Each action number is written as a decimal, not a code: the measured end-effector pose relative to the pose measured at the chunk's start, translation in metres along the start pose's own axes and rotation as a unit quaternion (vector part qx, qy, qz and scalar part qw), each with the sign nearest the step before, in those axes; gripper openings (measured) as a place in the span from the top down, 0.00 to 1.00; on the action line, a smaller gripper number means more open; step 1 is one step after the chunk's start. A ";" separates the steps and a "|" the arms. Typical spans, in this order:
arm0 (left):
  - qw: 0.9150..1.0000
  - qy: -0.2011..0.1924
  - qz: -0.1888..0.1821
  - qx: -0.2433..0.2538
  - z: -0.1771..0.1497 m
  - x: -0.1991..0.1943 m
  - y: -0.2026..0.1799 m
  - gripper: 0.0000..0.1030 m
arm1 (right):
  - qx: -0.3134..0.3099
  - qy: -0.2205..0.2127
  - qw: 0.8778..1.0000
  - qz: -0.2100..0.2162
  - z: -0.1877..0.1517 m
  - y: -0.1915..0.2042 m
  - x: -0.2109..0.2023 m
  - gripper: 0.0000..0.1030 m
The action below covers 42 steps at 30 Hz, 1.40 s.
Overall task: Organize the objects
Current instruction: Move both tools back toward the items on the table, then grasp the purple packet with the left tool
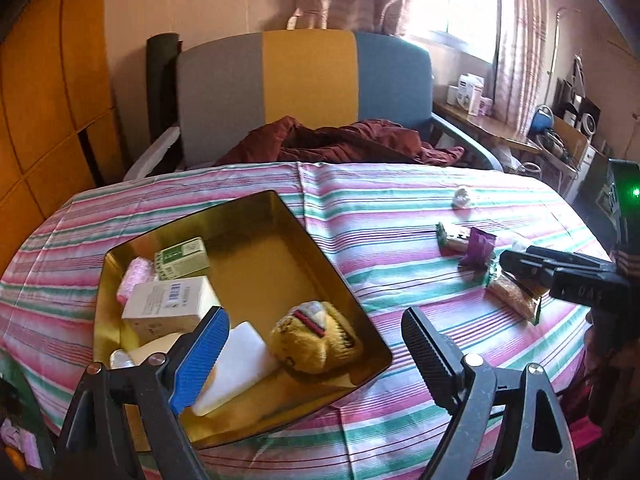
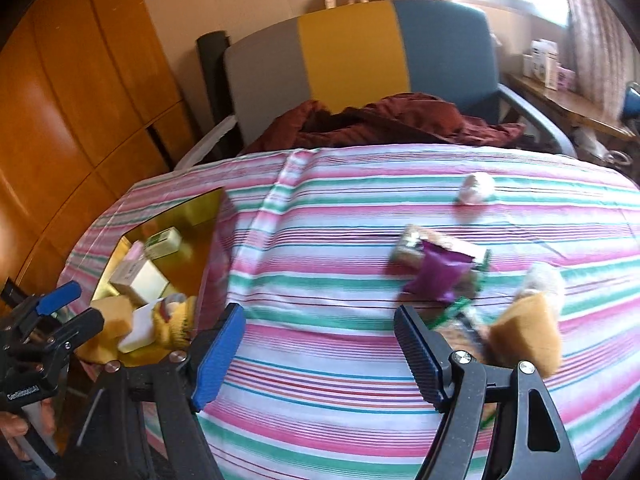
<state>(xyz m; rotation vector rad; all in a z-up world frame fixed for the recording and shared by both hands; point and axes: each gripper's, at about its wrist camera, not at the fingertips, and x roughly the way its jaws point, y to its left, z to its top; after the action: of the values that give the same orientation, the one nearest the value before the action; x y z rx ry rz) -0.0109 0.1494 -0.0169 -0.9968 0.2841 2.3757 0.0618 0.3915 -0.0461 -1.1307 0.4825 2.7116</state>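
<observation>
White "GenRobot.AI" lettering on left gripper (image 2: 66,308); both grippers spread, empty; right gripper (image 2: 320,354).

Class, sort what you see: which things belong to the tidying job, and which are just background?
Job: gold tray, boxes in it, purple packet, snack bars, white ball.
Background: chair, red cloth, side desk.

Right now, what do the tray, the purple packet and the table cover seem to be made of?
Tray: probably metal with a glossy gold finish; its walls mirror the boxes inside.
Purple packet: looks like plastic or foil film, with a slight sheen, puffed body and crimped ends.
Table cover: woven fabric, matte, striped pink, green and white; it shows fold creases and drapes over the edge.
</observation>
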 end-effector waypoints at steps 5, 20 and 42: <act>1.000 0.002 -0.023 0.016 0.007 0.007 -0.015 0.13 | 0.024 -0.007 0.999 -0.032 -0.001 -0.033 -0.013 0.24; 0.993 0.041 -0.099 0.052 0.026 0.046 -0.078 0.14 | 0.105 -0.010 0.988 -0.110 -0.004 -0.135 -0.041 0.23; 0.973 0.093 -0.159 0.142 0.052 0.163 -0.194 0.24 | 0.172 0.029 0.984 -0.042 -0.012 -0.188 -0.025 0.20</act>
<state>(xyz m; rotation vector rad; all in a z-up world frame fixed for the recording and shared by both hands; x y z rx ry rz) -0.0281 0.3963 -0.0929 -1.0411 0.4812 1.8946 0.1380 0.5622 -0.0800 -1.1062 0.8536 2.4047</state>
